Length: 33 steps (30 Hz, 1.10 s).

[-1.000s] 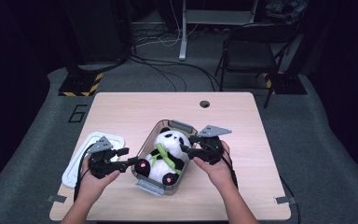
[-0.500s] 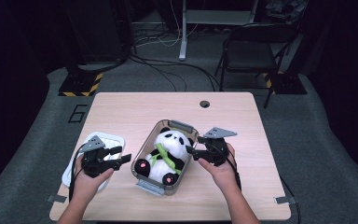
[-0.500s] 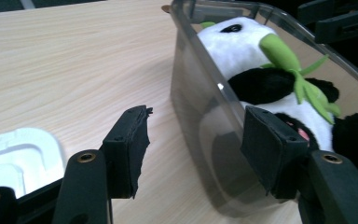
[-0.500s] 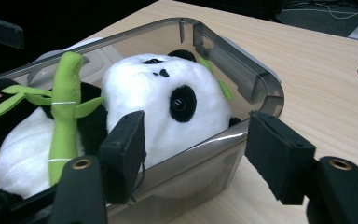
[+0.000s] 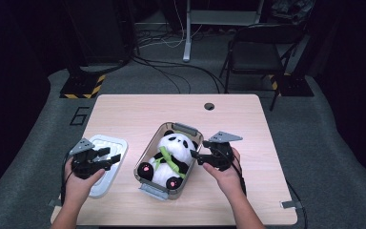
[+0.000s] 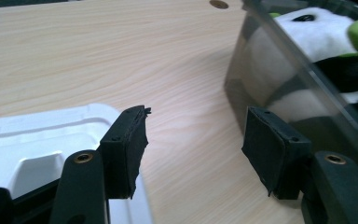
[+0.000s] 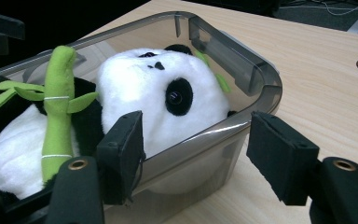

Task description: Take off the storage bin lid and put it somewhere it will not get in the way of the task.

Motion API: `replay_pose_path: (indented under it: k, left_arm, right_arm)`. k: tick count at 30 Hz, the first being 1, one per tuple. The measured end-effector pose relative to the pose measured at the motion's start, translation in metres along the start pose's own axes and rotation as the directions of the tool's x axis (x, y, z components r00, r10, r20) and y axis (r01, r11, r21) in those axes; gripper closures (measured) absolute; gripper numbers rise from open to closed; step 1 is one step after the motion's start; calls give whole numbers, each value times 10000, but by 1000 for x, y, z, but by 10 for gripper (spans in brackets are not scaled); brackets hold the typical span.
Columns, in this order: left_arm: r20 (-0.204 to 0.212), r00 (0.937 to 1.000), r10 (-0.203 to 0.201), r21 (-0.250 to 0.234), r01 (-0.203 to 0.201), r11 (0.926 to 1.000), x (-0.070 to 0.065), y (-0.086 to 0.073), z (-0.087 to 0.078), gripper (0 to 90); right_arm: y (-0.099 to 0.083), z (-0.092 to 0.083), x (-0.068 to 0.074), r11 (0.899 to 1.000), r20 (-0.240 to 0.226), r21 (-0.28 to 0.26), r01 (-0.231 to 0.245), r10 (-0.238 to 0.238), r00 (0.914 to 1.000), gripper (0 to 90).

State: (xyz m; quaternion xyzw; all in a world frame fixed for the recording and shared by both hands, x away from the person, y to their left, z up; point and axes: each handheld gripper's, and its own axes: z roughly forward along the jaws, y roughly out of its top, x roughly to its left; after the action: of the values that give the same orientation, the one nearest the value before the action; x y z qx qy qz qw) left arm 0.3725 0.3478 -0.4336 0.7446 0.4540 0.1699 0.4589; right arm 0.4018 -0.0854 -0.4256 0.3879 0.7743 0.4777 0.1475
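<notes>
A panda plush [image 5: 171, 152] holding a green bamboo stalk [image 7: 58, 102] lies in a clear grey container [image 5: 143, 157] at the middle of the table. My right gripper [image 5: 195, 156] is at the container's right side. Its jaws have just been opening, and the container's rim [image 7: 200, 135] runs across the gap in my right gripper [image 7: 196, 154] with neither pad pressing on it. My left gripper [image 5: 108, 156] hovers open over the right edge of a white lid [image 5: 106, 143], left of the container. Nothing but bare table lies between the jaws of my left gripper [image 6: 193, 149]. The container wall [image 6: 261, 79] stands just past its right jaw.
The wooden table has a round cable hole [image 5: 209, 106] near its far edge. A dark chair [image 5: 252, 52] and floor cables lie beyond the table. The lid [image 6: 37, 135] lies flat near the table's left edge.
My left gripper has drawn back to the left, away from the panda's foot and the container, and now hangs over the lid. The right gripper's jaws have spread wider; that hand stayed put.
</notes>
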Motion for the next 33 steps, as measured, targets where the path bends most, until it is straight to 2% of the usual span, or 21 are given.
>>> replay_pose_path:
  k: [1, 5, 9, 16, 20, 25, 32, 33]
  left_arm:
    - [-227, 9997, -10, -153, 6, 9999, 3, -2, 0, 393]
    - [-485, 9985, -264, -153, 256, 9996, 18, -7, -4, 376]
    - [-638, 9969, -460, -152, 452, 9989, 25, -11, -4, 376]
    - [-940, 9944, -482, -236, 462, 9987, 36, -17, -6, 377]
    - [-1062, 9918, -711, -386, 674, 9970, 43, -20, -6, 378]
    - [-1144, 9914, -635, -286, 606, 9978, 50, -22, -8, 387]
    - [-1528, 9854, -745, -221, 720, 9972, 58, -29, -6, 404]
    - [-1547, 9855, -702, -95, 696, 9975, 59, -29, -6, 404]
  right_arm:
    - [0, 0, 0, 10000, -5, -8, -16, 16, 10000, 354]
    - [-1, -1, 1, 10000, -35, -58, -5, 5, 10000, 355]
    - [-2, -1, 2, 10000, -43, -56, 16, -17, 10000, 358]
    - [-3, -3, 5, 9999, -70, -106, 84, -85, 9999, 363]
    - [-4, -4, 6, 9997, -64, -162, 188, -189, 9998, 368]
    - [-5, -7, 8, 9992, -25, -267, 285, -286, 9996, 373]
    - [-6, -9, 11, 9986, 2, -289, 438, -438, 9990, 375]
    - [-6, -9, 12, 9985, -13, -290, 460, -461, 9989, 376]
